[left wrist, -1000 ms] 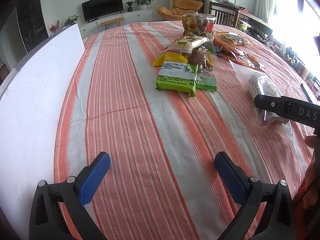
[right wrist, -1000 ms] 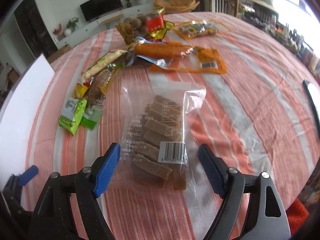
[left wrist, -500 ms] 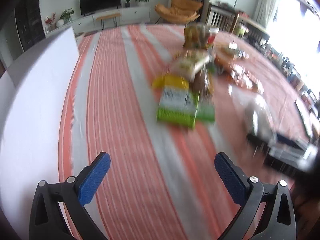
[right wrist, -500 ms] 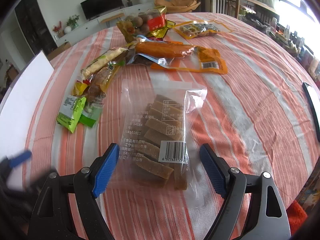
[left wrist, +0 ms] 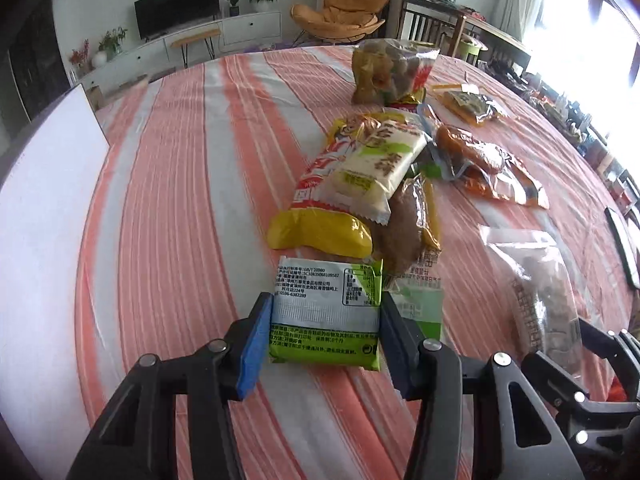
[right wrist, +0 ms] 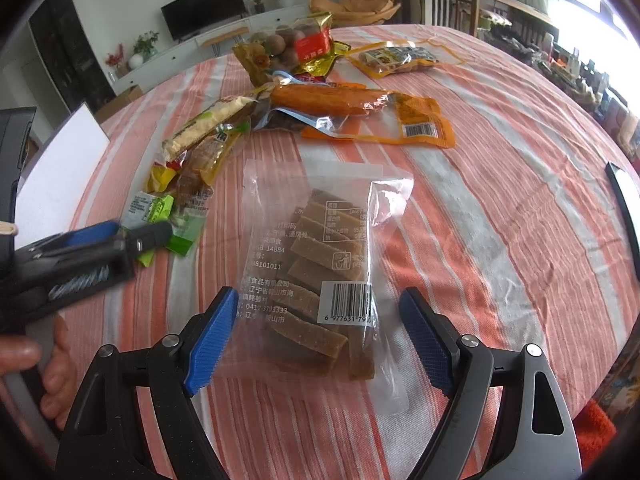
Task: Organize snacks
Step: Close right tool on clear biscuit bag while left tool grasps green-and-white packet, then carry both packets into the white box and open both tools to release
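Closing around the green snack packet (left wrist: 325,316), your left claw (left wrist: 324,344) had its blue pads against the packet's two side edges, jaws still coming together, so the grip looked nearly made rather than settled. You took it across its short width at the near end, which left the printed back facing up and the far end touching the pile behind it. That claw pointed steeply down at the desk (left wrist: 168,208), your hand (right wrist: 52,364) wrapped round its handle low at the left. Your right claw (right wrist: 316,344) hung released, jaws wide, straddling the near end of the clear bag of brown bars (right wrist: 316,264) without pressing it; judged from that stance, you were parking it ready for the next pick while the left worked. Just beyond the green packet lay a yellow-ended wrapper (left wrist: 320,232) with a white rice-cake pack (left wrist: 376,164) stacked on it, then an orange sausage pouch (left wrist: 480,164). Farther still stood a bag of round nuts (left wrist: 388,72) and a flat orange pouch (left wrist: 468,104). A white board (left wrist: 44,216) ran along the left edge, perhaps the sorting spot.
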Available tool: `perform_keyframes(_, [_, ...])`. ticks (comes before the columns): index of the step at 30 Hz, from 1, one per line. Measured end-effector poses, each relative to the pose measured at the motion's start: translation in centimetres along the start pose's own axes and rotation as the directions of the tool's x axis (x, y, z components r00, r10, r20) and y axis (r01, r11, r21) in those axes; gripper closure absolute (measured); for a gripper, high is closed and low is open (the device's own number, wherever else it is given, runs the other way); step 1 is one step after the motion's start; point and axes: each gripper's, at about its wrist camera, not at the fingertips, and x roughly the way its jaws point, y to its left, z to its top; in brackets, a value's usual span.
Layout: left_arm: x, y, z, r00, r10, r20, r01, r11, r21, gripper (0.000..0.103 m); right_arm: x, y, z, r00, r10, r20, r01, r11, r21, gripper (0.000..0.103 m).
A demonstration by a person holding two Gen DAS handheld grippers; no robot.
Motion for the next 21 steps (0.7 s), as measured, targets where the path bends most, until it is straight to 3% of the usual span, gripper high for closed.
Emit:
perform_keyframes(1, [-0.5,0.5,-0.3,0.999,-0.036,0.0,0.036,0.999,-0.037,0.053,-0.1,-0.3,0.0,1.0,0.02,0.004,-0.02,1.0,0.016,0.018])
perform_keyframes(3, [-1.4,0.9,-0.9,1.0,-0.024,0.006,0.024,0.998,-0.052,0.053,-0.9,-1.7,0.2,0.995,0.094,0.035,-0.096,0.992,0.085,0.018])
perform_keyframes(6, [-3.9,1.2,-2.9,0.999,-0.034,0.019,0.035,0.998,-0.059,0.053,-2.6,-6.2,0.0,0.962,0.222,0.157,-0.259,0.924,0.281,0.018])
perform_keyframes(8, [-5.3,1.0,-3.7,0.999,-0.034,0.034,0.036,0.998,-0.051,0.053,-2.4,-7.8,0.2,0.96,0.239,0.148,-0.277,0.891,0.36,0.017])
perform_keyframes(10, [-6.8,0.9,-4.2,0.997,-0.056,0.055,0.059,0.997,-0.059,0.053,-1.5,-6.8,1.1,0.964,0.255,0.07,-0.264,0.909,0.322,0.017])
perform_keyframes(12, [-7.9,0.8,-4.3,0.995,-0.074,0.065,0.078,0.995,-0.06,0.053,-0.3,-3.8,2.0,0.975,0.219,-0.034,-0.21,0.96,0.183,0.017])
perform_keyframes(13, [-8.5,0.6,-4.3,0.994,-0.082,0.071,0.086,0.995,-0.054,0.053,0.5,-2.0,2.4,0.98,0.17,-0.099,-0.16,0.981,0.107,0.017])
perform_keyframes(14, [-9.3,0.5,-4.3,0.993,-0.09,0.079,0.094,0.995,-0.046,0.053,0.9,-0.2,2.6,0.991,0.077,-0.111,-0.075,0.997,0.015,0.017])
perform_keyframes(16, [-11.2,0.7,-4.2,0.989,-0.109,0.105,0.113,0.993,-0.036,0.053,1.7,1.7,2.8,0.99,-0.023,-0.141,0.01,0.996,-0.092,0.024])
perform_keyframes(18, [-13.5,1.6,-4.1,0.982,-0.128,0.138,0.134,0.99,-0.036,0.053,1.5,1.8,2.8,0.988,-0.089,-0.129,0.072,0.989,-0.129,0.042])
perform_keyframes(21, [-16.7,4.1,-4.3,0.976,-0.107,0.188,0.116,0.992,-0.04,0.053,0.7,-0.3,2.5,0.99,-0.01,-0.138,0.003,0.999,-0.047,0.045])
